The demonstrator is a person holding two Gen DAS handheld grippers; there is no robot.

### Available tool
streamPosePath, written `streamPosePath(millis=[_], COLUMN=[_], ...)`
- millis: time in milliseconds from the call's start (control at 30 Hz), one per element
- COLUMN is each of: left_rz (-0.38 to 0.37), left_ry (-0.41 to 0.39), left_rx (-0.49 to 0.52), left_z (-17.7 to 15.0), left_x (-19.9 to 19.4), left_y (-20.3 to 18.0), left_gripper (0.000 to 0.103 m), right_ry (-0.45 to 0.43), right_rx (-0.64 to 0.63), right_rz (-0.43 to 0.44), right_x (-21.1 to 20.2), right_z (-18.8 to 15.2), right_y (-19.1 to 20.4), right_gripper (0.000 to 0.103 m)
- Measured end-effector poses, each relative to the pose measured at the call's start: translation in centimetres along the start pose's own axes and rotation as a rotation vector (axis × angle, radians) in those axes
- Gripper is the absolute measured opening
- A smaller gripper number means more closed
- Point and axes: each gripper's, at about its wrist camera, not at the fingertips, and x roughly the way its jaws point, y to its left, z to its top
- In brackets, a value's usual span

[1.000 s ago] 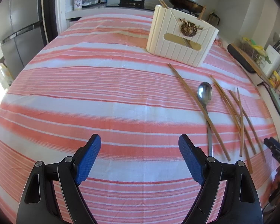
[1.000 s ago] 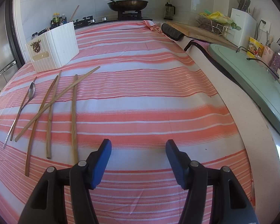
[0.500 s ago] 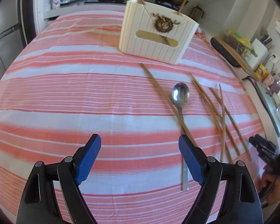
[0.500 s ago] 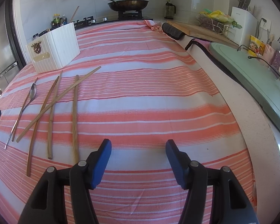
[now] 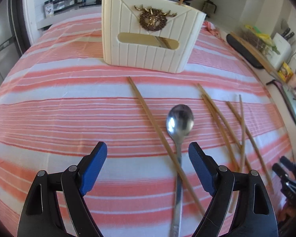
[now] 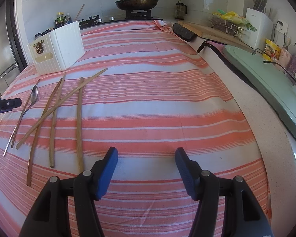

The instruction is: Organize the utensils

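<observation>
Left gripper (image 5: 147, 154) has slid over; the spoon (image 5: 180, 121) now lies between its open, empty fingers. Right gripper (image 6: 146, 158) open too. Chopsticks (image 5: 221, 118) beyond its right finger, holder (image 5: 148, 39) ahead: sorting barely begun.

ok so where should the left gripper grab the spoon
Grip the spoon on its thin handle just below the bowl, coming down from above with the left gripper open across it. The handle lies flat on the cloth, and a chopstick crosses it lower down, so stay above that crossing.
</observation>
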Motion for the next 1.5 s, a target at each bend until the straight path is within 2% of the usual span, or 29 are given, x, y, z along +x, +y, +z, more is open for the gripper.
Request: streamPosePath(millis=[33,133,300,400,500,533,567,600,633,667,700,733,800,900,1033,1067,1133,1167,1200,1233,1267,1300,1333,1400,1467,1500], left_rz=[0.033,0.062,0.053,0.071,0.066,0.066,0.064,0.058,0.052,0.048,0.049,0.056,0.079,0.118,0.169,0.162,0.136,0.118,0.101,0.097,0.105,0.117,0.123,0.127,0.141,0.142], left_ry=[0.006,0.014,0.021,0.027,0.014,0.011,0.011,0.014,0.017,0.017,0.017,0.014,0.01,0.007,-0.004,-0.005,-0.011,-0.013,-0.01,-0.013,-0.021,-0.029,-0.029,0.004,0.002,0.007], left_rx=[0.007,0.014,0.012,0.042,0.087,0.1,0.108,0.112,0.108,0.099,0.087,0.073,0.041,0.005,-0.038,-0.05,-0.06,-0.054,-0.042,-0.029,-0.017,-0.006,0.004,0.012,0.01,0.007], left_z=[-0.1,-0.9,-1.5,-1.8,-2.2,-2.3,-2.3,-2.3,-2.3,-2.4,-2.6,-2.7,-3.3,-4.4,-5.8,-6.0,-6.2,-6.3,-6.2,-6.2,-6.1,-6.0,-6.0,-5.8,-5.7,-5.6], left_x=[0.4,0.5,-0.2,-0.4,-0.9,-1.0,-1.1,-1.2,-1.2,-1.4,-1.5,-1.8,-2.4,-3.4,-4.8,-5.0,-5.2,-5.2,-5.0,-5.0,-5.1,-5.0,-5.0,-4.1,-3.9,-3.8], left_y=[0.1,1.2,2.5,2.1,1.5,1.4,1.3,1.3,1.3,1.6,2.0,2.5,3.9,6.2,8.9,9.4,10.0,10.1,10.0,9.9,9.7,9.5,9.4,9.5,9.7,9.8], left_gripper=[0.085,0.085,0.085,0.077,0.052,0.038,0.018,0.009,0.006,0.005,0.005,0.004,0.004,0.004,0.005,0.005,0.006,0.016,0.025,0.048,0.068,0.073,0.077,0.078,0.086,0.087], right_ry=[-0.002,-0.005,-0.008,-0.021,-0.003,0.008,0.021,0.035,0.052,0.074,0.101,0.087,0.101,0.11,0.117,0.117,0.088,0.08,0.084,0.079,0.07,0.062,0.062,0.091,0.086,0.081], right_rx=[-0.001,0.01,0.026,0.019,-0.054,-0.085,-0.12,-0.16,-0.201,-0.232,-0.249,-0.25,-0.218,-0.142,-0.031,-0.015,0.016,0.018,0.005,-0.012,-0.025,-0.033,-0.04,-0.057,-0.063,-0.06], right_rz=[-0.001,0.005,0.029,0.099,0.174,0.192,0.202,0.212,0.227,0.239,0.24,0.216,0.173,0.061,-0.087,-0.097,-0.044,-0.031,-0.031,-0.031,-0.029,-0.02,-0.005,0.015,0.018,0.022], right_x=[0.0,-0.1,-0.3,-0.9,-1.0,-0.7,-0.3,0.2,0.8,1.5,2.3,2.4,2.3,1.7,0.4,0.1,-0.5,-0.6,-0.5,-0.5,-0.6,-0.6,-0.4,0.4,0.7,0.8], right_z=[0.0,-0.1,0.0,0.7,2.1,2.6,3.0,3.3,3.5,3.5,3.5,3.5,3.6,2.8,1.6,1.3,0.8,0.5,0.4,0.4,0.5,0.5,0.7,1.0,1.3,1.3], right_y=[0.0,-0.2,-0.5,0.1,2.0,2.8,3.7,4.7,5.7,6.5,7.1,7.2,6.5,3.7,-0.5,-1.2,-2.0,-2.1,-2.0,-1.8,-1.6,-1.4,-1.2,-0.7,-0.6,-0.7], right_gripper=[0.062,0.062,0.062,0.062,0.062,0.062,0.062,0.061,0.054,0.042,0.011,0.007,0.007,0.007,0.007,0.007,0.009,0.011,0.025,0.045,0.054,0.06,0.06,0.06,0.061,0.061])
